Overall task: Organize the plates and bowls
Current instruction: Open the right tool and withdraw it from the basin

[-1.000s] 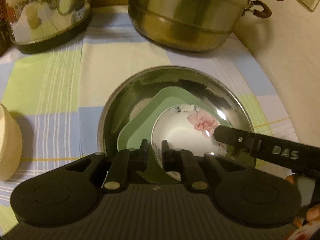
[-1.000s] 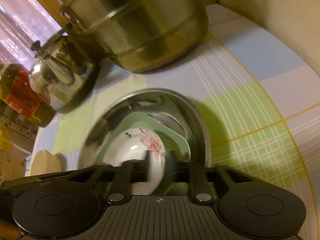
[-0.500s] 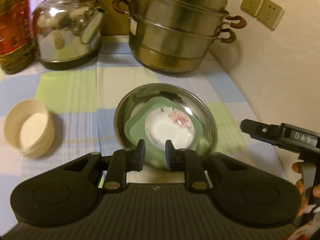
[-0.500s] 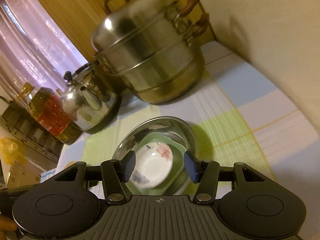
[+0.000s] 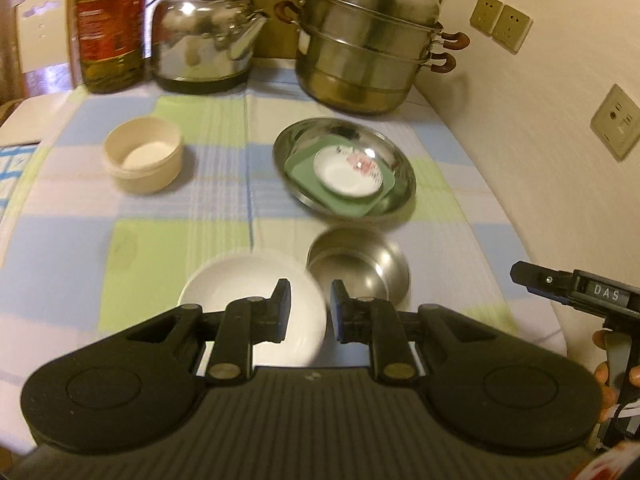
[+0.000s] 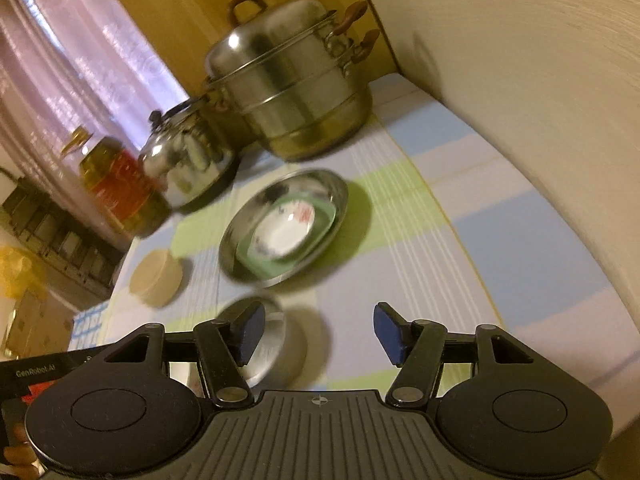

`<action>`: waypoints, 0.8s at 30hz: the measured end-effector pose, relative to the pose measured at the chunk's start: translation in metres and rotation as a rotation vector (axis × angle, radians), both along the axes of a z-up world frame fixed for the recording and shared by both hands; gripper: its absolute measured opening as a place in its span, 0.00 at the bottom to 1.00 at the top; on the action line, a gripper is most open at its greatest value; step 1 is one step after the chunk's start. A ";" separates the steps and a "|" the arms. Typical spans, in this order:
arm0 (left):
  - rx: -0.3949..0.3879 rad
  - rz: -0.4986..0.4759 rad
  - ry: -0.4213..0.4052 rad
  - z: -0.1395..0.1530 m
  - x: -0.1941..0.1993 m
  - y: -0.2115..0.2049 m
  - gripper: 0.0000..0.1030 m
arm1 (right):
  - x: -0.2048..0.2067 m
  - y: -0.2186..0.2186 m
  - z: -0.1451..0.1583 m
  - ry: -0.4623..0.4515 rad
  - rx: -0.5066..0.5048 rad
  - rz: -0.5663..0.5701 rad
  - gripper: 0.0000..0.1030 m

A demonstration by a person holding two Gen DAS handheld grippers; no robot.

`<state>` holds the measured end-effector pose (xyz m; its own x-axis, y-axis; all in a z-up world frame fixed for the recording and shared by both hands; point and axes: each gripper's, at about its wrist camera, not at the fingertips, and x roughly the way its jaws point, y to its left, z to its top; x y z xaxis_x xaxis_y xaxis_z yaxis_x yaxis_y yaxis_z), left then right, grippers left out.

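Observation:
A steel plate point(image 5: 400, 160) point(image 6: 336, 192) sits mid-table, holding a green square plate point(image 5: 304, 172) point(image 6: 248, 258) with a white floral saucer point(image 5: 348, 170) point(image 6: 286, 232) on top. Nearer to me are a small steel bowl point(image 5: 358, 264) point(image 6: 276, 344), a white bowl point(image 5: 240, 296) and, to the left, a beige bowl point(image 5: 142, 154) point(image 6: 158, 276). My left gripper point(image 5: 309, 312) hangs above the white bowl's right edge with a narrow gap and nothing in it. The jaws of my right gripper point(image 6: 320, 332) are opening with nothing between them, and the steel bowl lies behind its left finger.
A stacked steel steamer pot point(image 5: 368, 52) point(image 6: 296, 92), a kettle point(image 5: 204, 44) point(image 6: 188, 160) and an oil bottle point(image 5: 110, 28) point(image 6: 120, 184) line the back of the checked tablecloth. A wall with sockets point(image 5: 500, 26) runs along the right.
Both grippers have pulled back and up from the stacked steel plate, which now looks smaller and farther off. The white bowl and the small steel bowl have come into view. The right jaws have widened.

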<state>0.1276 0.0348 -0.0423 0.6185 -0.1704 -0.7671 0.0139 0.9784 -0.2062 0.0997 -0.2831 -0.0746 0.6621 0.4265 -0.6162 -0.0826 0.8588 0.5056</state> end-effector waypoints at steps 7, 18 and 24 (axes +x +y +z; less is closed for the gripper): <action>0.002 0.065 0.020 -0.003 -0.070 0.005 0.18 | -0.055 0.013 -0.004 0.014 -0.021 0.093 0.59; 0.000 0.112 0.075 -0.018 -0.130 0.010 0.18 | -0.099 0.038 -0.014 0.074 -0.067 0.231 0.59; -0.002 0.089 0.094 -0.025 -0.136 0.013 0.18 | -0.107 0.050 -0.021 0.112 -0.082 0.270 0.59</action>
